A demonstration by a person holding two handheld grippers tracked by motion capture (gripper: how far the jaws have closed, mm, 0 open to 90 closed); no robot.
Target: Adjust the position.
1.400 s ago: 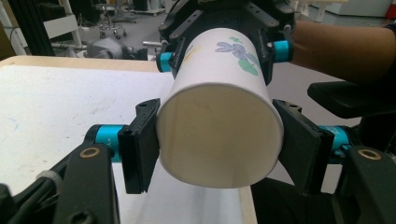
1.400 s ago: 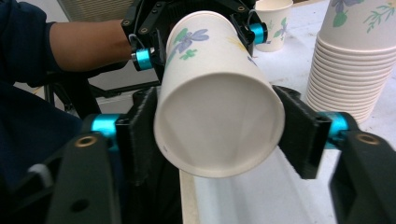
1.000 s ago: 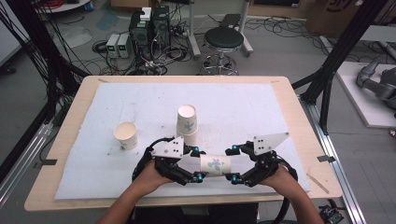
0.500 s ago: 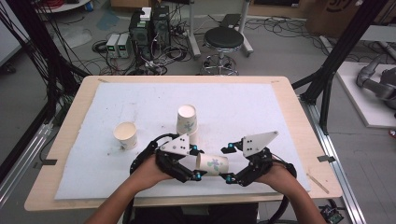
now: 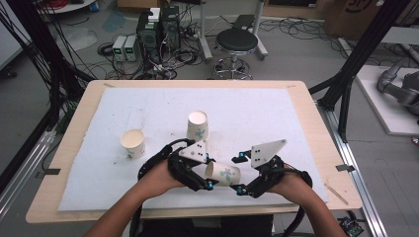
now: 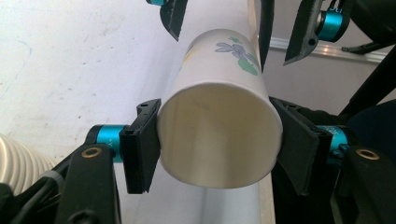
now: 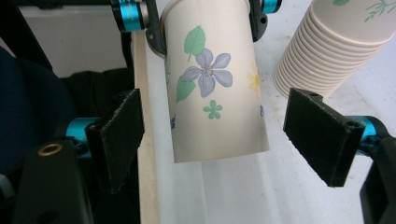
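A flowered paper cup lies level in the air just over the table's front edge. My left gripper is shut on it near the rim, and its jaws have just been closing a little further on the cup. In the left gripper view the black pads press both sides of the cup's open mouth. My right gripper is open, its jaws standing on either side of the cup's base. In the right gripper view, gaps show between its pads and the cup.
An upside-down stack of paper cups stands mid-table, just behind the grippers, and its ribbed rims show in the right gripper view. A single upright cup sits to the left. A white mat covers the wooden table.
Both hands have edged slightly toward each other around the cup. The cup has stayed in about the same place.
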